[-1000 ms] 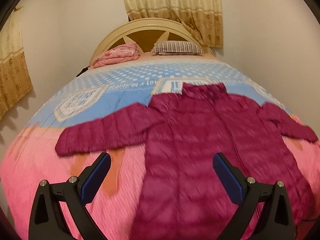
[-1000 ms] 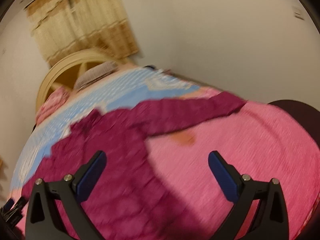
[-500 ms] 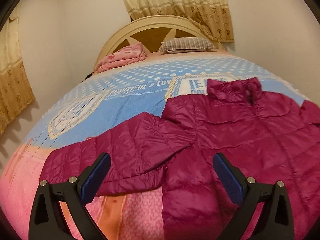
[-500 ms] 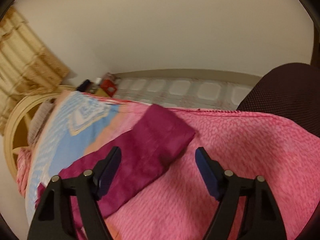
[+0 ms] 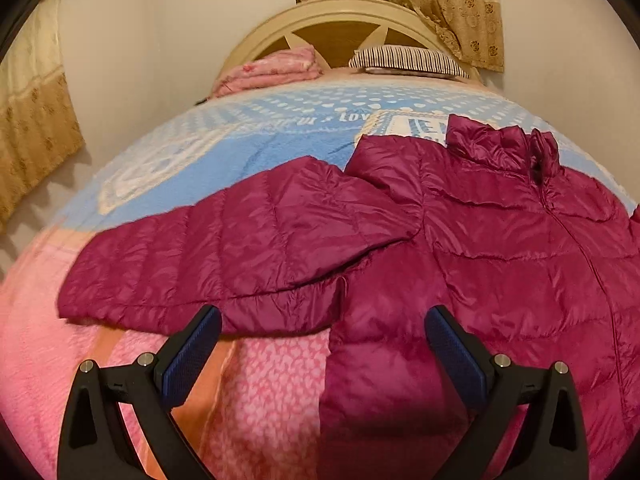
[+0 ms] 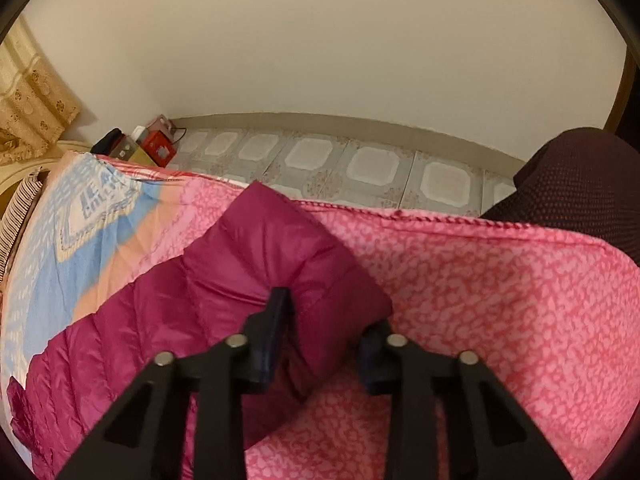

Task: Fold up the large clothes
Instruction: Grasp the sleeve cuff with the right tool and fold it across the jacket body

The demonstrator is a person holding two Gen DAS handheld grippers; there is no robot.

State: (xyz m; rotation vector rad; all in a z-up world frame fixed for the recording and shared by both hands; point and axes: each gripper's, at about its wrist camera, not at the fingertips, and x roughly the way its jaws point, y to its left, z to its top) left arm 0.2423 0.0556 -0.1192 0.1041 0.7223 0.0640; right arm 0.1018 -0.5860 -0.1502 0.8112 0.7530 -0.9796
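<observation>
Your jacket [image 5: 460, 240] lies spread face up on the bed [image 5: 256, 380], collar toward the headboard [image 5: 332, 20], zip closed, one sleeve [image 5: 208, 256] stretched out across the pink blanket. Your left gripper [image 5: 323, 346] hangs just over the underarm, jaws spread wide, nothing between them. Your right gripper [image 6: 326, 334] sits at the other sleeve's cuff [image 6: 304, 264] near the bed edge; its jaws are closing, the cuff bunched between them. Striped pillow [image 5: 404, 60] at the head.
</observation>
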